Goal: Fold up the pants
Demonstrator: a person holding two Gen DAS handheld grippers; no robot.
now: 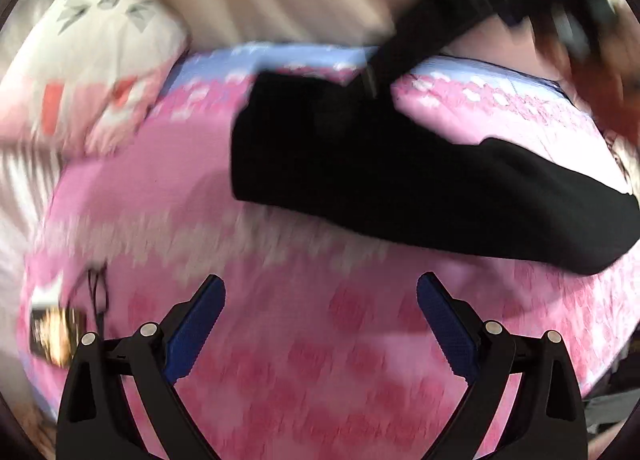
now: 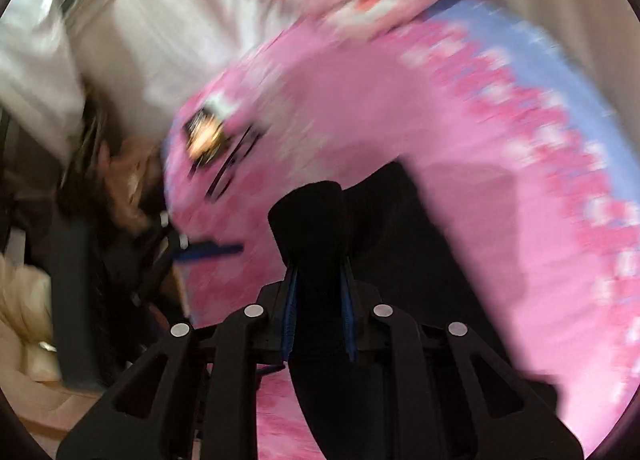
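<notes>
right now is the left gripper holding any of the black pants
No, the left gripper stands open over the pink bedspread with nothing between its jaws, and the black pants lie beyond it.

A bed with a pink patterned cover [image 1: 280, 340] that turns pale blue along its far edge carries everything. The black pants [image 1: 360, 172] lie spread across it, and a white pillow with red and grey marks [image 1: 100, 72] rests at one end. A small dark and gold item [image 1: 56, 332], blurred, sits near the cover's edge beside a thin black cord [image 1: 98, 292].
</notes>
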